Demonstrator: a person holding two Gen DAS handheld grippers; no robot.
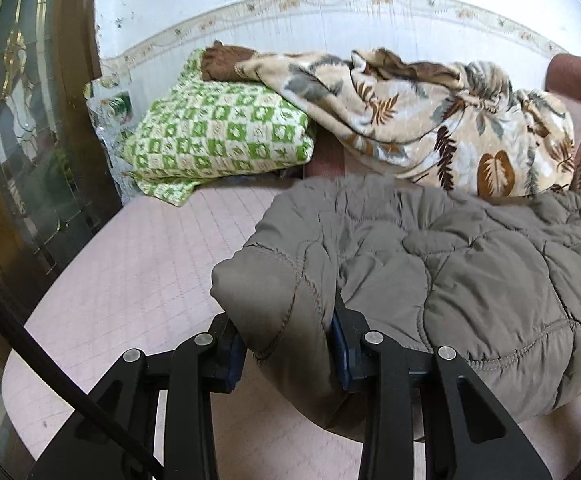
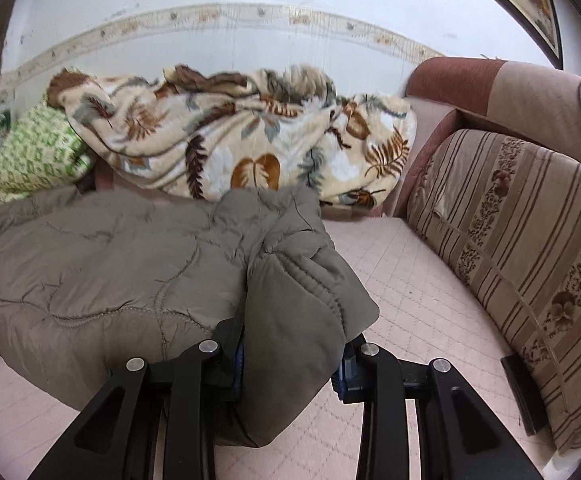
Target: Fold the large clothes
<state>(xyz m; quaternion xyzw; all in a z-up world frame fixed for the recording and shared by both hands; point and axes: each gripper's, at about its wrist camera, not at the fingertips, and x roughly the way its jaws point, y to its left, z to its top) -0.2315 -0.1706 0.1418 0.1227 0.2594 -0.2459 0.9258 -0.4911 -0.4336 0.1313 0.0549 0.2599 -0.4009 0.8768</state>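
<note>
Both grippers' fingers, left [image 1: 288,354] and right [image 2: 290,364], clench a quilted jacket [image 1: 470,272] above pink bedding [image 1: 138,280].

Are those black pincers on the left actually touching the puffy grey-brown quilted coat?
Touching. The left wrist view shows the left gripper with a thick fold of the grey-brown quilted coat bunched between its blue pads, fabric pressed against both.

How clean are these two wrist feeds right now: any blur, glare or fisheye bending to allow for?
Left wrist view: the leaf-print blanket and wall border are slightly smeared, the grey quilted coat near the left tongs is sharper; edges bow. Right wrist view: same soft blur on the blanket, the striped cushion curves; light even, no glare.
</note>
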